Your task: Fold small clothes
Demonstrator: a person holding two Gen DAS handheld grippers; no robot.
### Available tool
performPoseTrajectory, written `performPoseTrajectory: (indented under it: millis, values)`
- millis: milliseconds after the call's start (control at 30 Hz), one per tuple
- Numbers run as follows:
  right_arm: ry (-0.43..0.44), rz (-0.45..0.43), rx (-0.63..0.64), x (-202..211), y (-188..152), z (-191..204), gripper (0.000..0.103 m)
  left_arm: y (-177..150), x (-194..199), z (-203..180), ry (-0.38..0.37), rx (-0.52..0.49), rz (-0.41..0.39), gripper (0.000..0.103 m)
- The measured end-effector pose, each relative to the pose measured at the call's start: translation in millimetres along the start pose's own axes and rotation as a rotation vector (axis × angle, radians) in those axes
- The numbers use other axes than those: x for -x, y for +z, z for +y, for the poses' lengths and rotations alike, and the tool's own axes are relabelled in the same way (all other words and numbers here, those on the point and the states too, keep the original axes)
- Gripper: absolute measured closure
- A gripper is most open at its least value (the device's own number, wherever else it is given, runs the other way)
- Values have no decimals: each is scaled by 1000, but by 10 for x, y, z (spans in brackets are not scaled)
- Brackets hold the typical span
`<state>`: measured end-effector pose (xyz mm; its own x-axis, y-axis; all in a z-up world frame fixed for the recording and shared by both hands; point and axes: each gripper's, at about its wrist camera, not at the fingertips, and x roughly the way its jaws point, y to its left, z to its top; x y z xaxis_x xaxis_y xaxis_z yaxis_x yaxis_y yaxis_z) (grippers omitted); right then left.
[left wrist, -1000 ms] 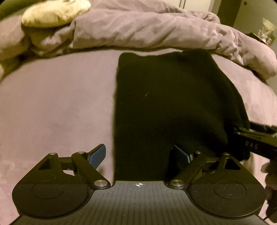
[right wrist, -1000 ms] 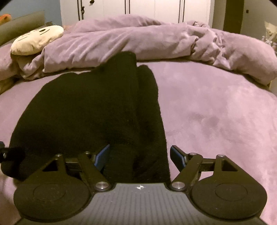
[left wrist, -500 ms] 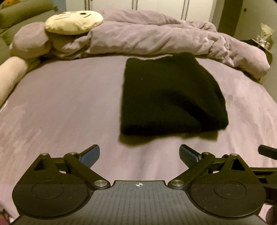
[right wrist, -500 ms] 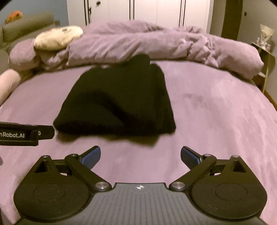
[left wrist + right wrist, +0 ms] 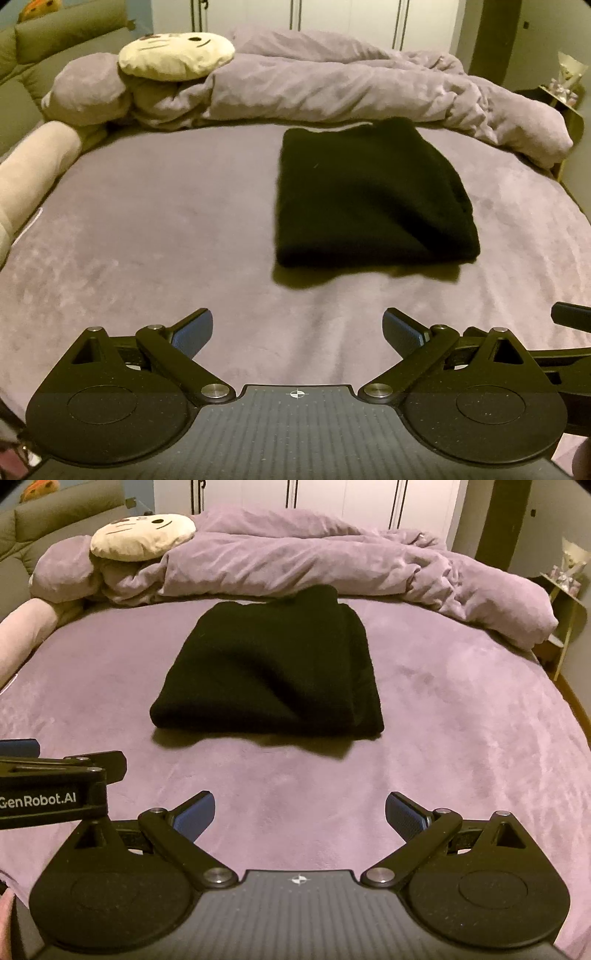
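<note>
A black knitted garment (image 5: 369, 195) lies folded into a compact rectangle on the purple bed; it also shows in the right wrist view (image 5: 273, 668). My left gripper (image 5: 297, 328) is open and empty, well short of the garment's near edge. My right gripper (image 5: 299, 812) is open and empty, also short of the garment. The left gripper's side shows at the left edge of the right wrist view (image 5: 55, 786). Part of the right gripper shows at the right edge of the left wrist view (image 5: 570, 317).
A crumpled purple duvet (image 5: 332, 92) lies across the far side of the bed, with a cream face-print pillow (image 5: 177, 55) and a pale bolster (image 5: 29, 173) at the left. A small side table (image 5: 565, 590) stands at the right. White wardrobe doors are behind.
Both grippers have drawn back from the garment, which they were right over a second ago. Their jaws have opened wider. The garment now lies folded and untouched.
</note>
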<state>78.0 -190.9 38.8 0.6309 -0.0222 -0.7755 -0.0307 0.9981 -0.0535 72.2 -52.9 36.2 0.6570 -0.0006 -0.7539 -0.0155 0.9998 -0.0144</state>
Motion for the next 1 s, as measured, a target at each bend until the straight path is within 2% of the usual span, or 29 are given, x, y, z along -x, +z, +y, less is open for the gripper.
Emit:
performPoseTrajectory:
  millis: [1000]
  values:
    - [-16,-7,-6,165,-8,7,4,-4,155,-83,-5,-17,-26,1]
